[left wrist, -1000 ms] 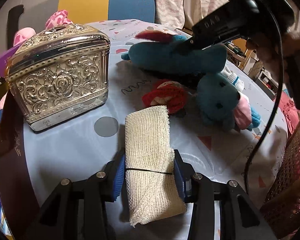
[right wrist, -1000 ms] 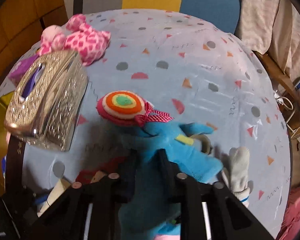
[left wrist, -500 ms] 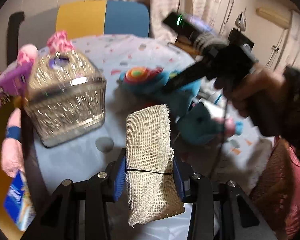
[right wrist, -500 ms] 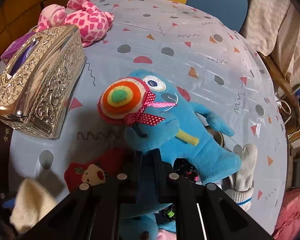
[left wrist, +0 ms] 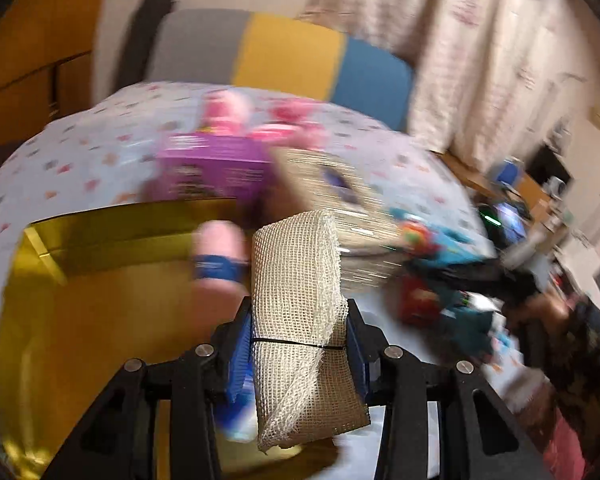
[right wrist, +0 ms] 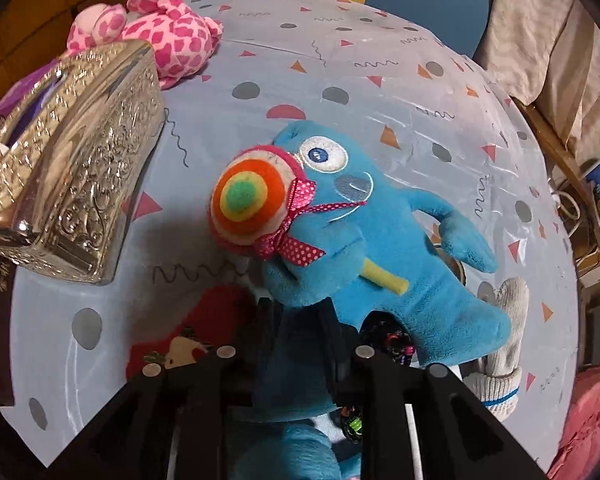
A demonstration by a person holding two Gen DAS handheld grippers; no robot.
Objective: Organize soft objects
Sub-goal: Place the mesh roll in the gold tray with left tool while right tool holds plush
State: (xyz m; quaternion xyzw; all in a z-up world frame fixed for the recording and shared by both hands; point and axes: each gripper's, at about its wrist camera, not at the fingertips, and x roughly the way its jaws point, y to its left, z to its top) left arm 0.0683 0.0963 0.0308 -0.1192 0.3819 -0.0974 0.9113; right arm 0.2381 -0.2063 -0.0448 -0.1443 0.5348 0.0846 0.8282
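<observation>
Mesh roll (left wrist: 296, 312) (cream) between left gripper (left wrist: 298, 344) pads.

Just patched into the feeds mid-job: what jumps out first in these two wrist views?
In the right wrist view, a bright blue plush monster with an orange-and-green lollipop dominates the middle of the patterned table, its lower part between the right gripper's fingers; an ornate silver box gleams at left. In the blurred left view, the left gripper clamps a cream mesh cloth bundle above a shiny gold box.
</observation>
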